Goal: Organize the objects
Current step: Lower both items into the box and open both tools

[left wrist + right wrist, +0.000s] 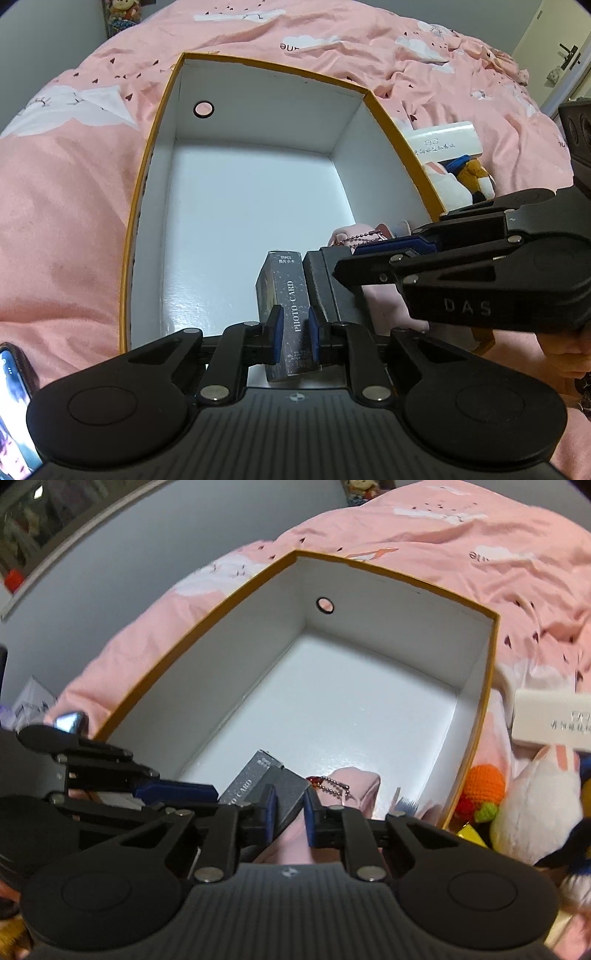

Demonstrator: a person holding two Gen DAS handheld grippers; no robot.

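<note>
The left tongs (294, 334) clamp the card box (286, 302), steadying it upright inside the big box (258, 92). The right tongs (289, 808) clamp the dark case (290, 794) beside it, likely to pack them close.

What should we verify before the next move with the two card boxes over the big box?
1. Left hand-held gripper clamped on PHOTO CARD box: ok.
2. Right hand-held gripper clamped on dark grey box: ok.
3. Both small boxes inside the rim of the yellow-edged box: ok.
4. Bare floor ahead for placing: ok.
5. Pink item with bead chain clear of the drop spot: cannot tell.
6. The two small boxes apart: not ok, they touch.
</note>
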